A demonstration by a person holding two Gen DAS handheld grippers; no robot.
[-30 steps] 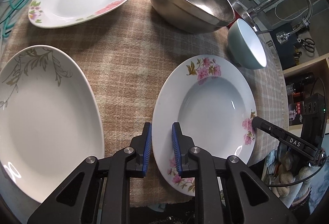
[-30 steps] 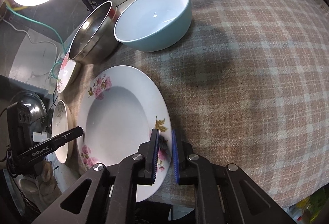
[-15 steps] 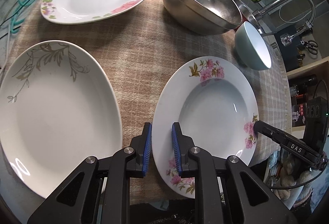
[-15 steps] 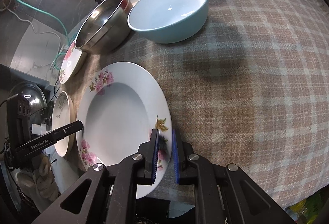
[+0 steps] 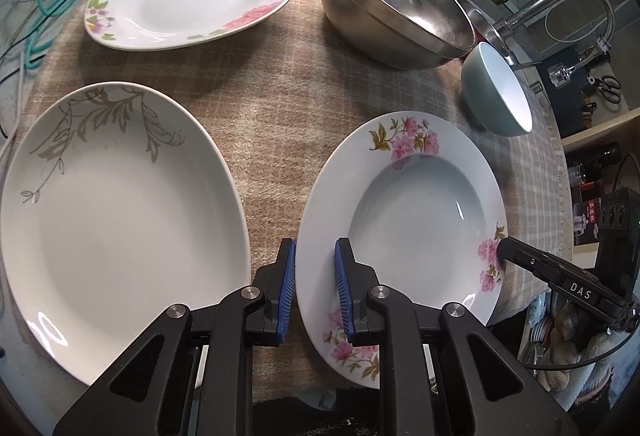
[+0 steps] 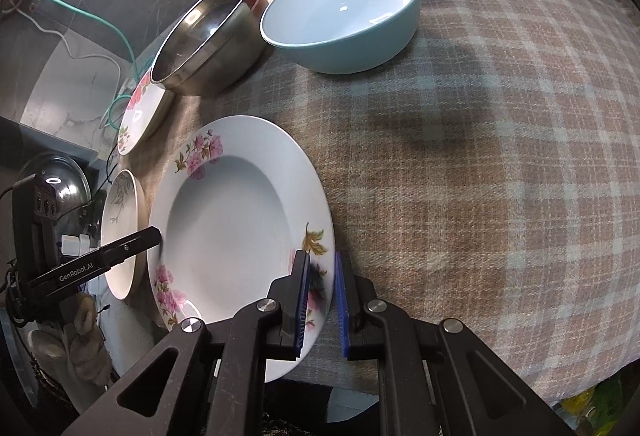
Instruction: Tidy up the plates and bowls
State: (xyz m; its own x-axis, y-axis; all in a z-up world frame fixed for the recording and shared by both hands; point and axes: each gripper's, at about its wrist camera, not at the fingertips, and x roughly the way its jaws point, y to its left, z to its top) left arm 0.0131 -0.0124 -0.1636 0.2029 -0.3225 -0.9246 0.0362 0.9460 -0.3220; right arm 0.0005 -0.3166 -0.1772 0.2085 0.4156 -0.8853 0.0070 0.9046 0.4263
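Moved: your view has pulled back a little, grips unchanged | State: left gripper (image 5: pixel 315 288) and right gripper (image 6: pixel 321 300) each pinch opposite rims of the pink-flowered plate (image 5: pixel 416 220) on the checked cloth (image 6: pixel 480 156) | Risk: uneven lifting tilts it; glazed rim slips, striking the leaf-patterned plate (image 5: pixel 116 212) just beside

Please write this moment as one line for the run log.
left tongs: shut on pink-flower plate rim | right tongs: shut on opposite rim | plate: on plaid cloth | beside: leaf-pattern plate

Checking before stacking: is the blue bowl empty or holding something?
Empty. The blue bowl stands upright on the plaid cloth, and its white inside shows bare down to the bottom, with only light glints.
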